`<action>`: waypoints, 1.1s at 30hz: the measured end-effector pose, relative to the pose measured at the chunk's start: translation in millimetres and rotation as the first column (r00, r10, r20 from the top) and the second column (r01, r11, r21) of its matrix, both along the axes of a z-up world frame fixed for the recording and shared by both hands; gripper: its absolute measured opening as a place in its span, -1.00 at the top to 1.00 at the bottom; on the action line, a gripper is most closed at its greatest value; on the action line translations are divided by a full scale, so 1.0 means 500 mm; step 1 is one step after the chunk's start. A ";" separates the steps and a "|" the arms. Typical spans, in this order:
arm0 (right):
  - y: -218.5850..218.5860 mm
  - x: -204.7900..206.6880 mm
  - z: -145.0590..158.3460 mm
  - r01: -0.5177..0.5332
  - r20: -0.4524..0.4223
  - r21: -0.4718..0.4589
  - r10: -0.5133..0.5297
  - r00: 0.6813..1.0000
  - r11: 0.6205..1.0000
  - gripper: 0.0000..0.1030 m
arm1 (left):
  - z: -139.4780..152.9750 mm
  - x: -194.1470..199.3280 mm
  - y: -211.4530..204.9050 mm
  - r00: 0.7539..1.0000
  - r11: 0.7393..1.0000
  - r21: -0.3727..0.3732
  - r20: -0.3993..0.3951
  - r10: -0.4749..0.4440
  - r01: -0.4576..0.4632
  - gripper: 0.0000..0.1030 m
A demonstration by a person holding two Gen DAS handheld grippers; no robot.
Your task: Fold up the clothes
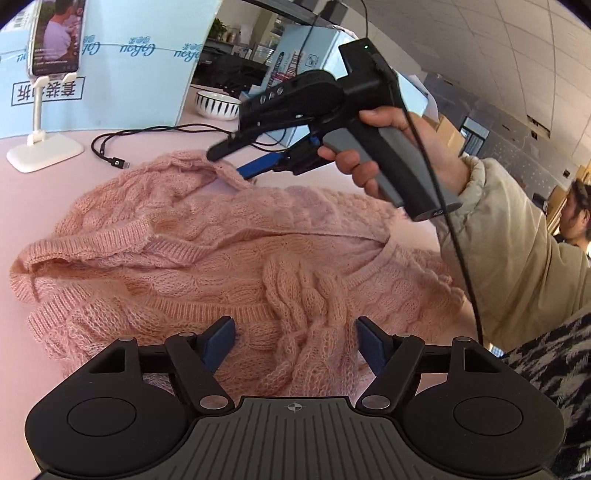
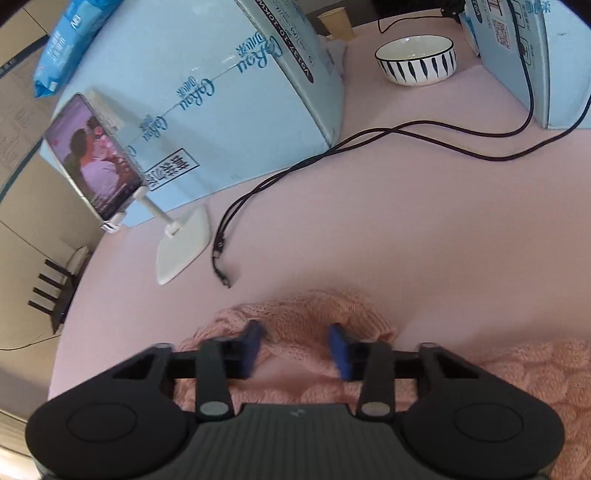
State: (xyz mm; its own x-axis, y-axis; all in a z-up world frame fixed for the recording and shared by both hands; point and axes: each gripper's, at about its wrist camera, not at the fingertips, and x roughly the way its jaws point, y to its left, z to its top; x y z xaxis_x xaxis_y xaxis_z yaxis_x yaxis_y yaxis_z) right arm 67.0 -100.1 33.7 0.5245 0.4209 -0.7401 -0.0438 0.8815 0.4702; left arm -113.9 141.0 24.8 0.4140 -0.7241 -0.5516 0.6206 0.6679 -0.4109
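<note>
Sweater (image 1: 229,251): one, pink chunky cable knit with ribbed hems, lying crumpled and partly folded across the middle of the table (image 1: 55,206). Its near part sits under the left gripper (image 1: 295,339) and its far edge under the right gripper (image 2: 295,343). Grippers: two, black bodies with blue pads. Left claw is spread, pads apart just above the knit with a raised cable ridge between them, not pinching. Right claw also looks spread in its own blurred view, with a fold of knit between the pads; I can't tell if they touch it. One hand (image 1: 399,147) in a beige padded sleeve (image 1: 509,236) holds the right gripper's grey handle. Also on the table: one white bowl (image 2: 415,59) with black stripes, far right; one phone (image 2: 94,155), screen lit, on a white stand (image 2: 181,251), far left; two light-blue printed cartons (image 2: 207,110); one black cable (image 2: 280,177) looping between them, plug end near the sweater; one paper cup (image 2: 336,22), far back. Table surface is smooth, matte, pale pink. Room looks like an office with a tiled ceiling.
</note>
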 end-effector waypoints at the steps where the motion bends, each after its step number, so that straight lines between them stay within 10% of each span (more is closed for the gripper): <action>1: 0.004 0.006 0.004 0.015 0.024 -0.007 -0.015 1.000 1.000 0.93 | 0.001 0.000 0.002 1.000 1.000 -0.004 0.000 0.003 -0.003 -0.41; 5: 0.011 0.014 0.053 0.085 0.245 0.003 -0.083 0.966 0.996 0.94 | 0.002 0.000 0.007 1.000 1.000 -0.002 0.015 -0.002 0.002 -0.41; 9: -0.009 0.012 0.084 0.078 0.411 0.034 -0.085 0.908 0.996 0.42 | -0.004 0.012 0.017 1.000 0.999 -0.040 -0.006 0.005 -0.005 -0.41; 13: -0.023 0.039 0.069 0.047 0.254 -0.048 -0.033 0.967 0.998 0.00 | -0.010 0.026 0.028 0.999 0.996 -0.090 -0.034 0.016 -0.019 -0.41; 20: -0.015 0.053 -0.021 -0.077 0.100 0.152 0.063 0.993 0.985 -0.53 | 0.014 0.012 0.033 0.999 0.994 -0.100 0.027 0.046 -0.043 -0.41; 27: -0.006 -0.055 0.006 -0.161 0.267 0.060 0.139 0.954 0.985 -0.44 | 0.044 -0.008 0.101 0.973 0.973 -0.076 0.063 0.223 -0.218 -0.50; 33: -0.074 -0.206 0.044 -0.379 0.148 0.228 0.353 0.924 0.897 -0.42 | 0.019 0.004 0.143 0.915 0.915 -0.021 -0.038 0.402 -0.403 -0.50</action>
State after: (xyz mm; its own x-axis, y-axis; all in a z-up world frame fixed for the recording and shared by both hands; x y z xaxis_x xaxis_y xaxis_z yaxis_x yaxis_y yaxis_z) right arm -35.9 -137.2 55.6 0.3641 0.7596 -0.5389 -0.3990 0.6501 0.6467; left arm -111.9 212.6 34.0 0.6555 -0.5152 -0.5522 0.2878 0.8464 -0.4480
